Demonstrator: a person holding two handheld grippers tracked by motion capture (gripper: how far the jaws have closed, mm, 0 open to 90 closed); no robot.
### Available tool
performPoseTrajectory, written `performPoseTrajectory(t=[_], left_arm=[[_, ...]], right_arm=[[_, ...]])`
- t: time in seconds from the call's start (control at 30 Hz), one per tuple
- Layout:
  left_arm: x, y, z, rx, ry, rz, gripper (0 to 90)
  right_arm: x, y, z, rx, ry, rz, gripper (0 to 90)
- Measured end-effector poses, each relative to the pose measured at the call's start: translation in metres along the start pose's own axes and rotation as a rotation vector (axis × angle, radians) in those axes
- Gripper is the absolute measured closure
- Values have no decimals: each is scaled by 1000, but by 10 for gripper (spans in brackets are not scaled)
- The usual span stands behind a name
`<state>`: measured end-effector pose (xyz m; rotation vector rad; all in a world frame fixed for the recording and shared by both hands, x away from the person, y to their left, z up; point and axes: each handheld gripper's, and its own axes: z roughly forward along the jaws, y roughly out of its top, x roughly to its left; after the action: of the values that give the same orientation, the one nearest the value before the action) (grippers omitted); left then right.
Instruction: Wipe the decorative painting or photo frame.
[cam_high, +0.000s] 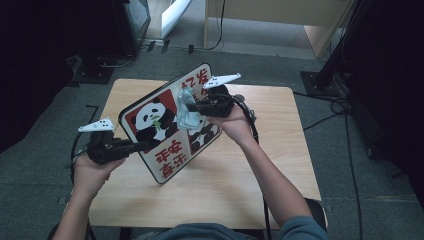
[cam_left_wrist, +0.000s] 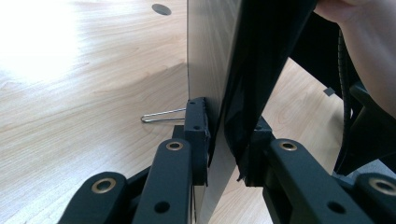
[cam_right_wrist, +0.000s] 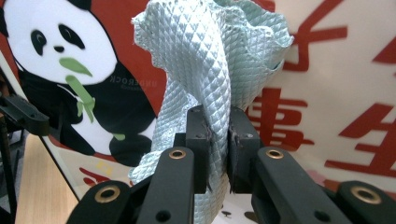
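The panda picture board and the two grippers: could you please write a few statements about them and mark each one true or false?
1. The left gripper is clamped on the edge of the flat panda-printed board with red characters. True.
2. The board lies flat on the light wooden table. False: it is held tilted up, one edge raised off the tabletop.
3. The right gripper is shut on a pale green quilted cloth. True.
4. The cloth is spread out on the table beside the board. False: it is bunched up against the board's printed face.
5. The panda is pictured with green leaves at its mouth. True.
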<state>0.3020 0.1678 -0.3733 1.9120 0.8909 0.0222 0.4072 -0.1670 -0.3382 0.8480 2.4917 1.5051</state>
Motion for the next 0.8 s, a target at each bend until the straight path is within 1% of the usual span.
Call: performPoseTrajectory(t=[0.17, 0.27, 0.5, 0.57, 0.67, 0.8], left_arm=[[0, 0, 0, 1, -2, 2, 774], [1, 0, 0, 2, -4, 5, 773], [1, 1, 0, 4, -7, 7, 773], [1, 1, 0, 5, -7, 9, 772], [1, 1, 0, 6, -9, 10, 771], [1, 1, 0, 8, -7, 9, 772]], right_arm=[[-1, -5, 1, 7, -6, -1, 819], [-2, -10, 2, 23, -9, 7, 819], [-3, -17, 5, 32, -15, 8, 819], [-4, -20, 5, 31, -11, 6, 819], [-6, -24, 6, 28, -2, 16, 821], [-8, -30, 7, 35, -7, 22, 821]])
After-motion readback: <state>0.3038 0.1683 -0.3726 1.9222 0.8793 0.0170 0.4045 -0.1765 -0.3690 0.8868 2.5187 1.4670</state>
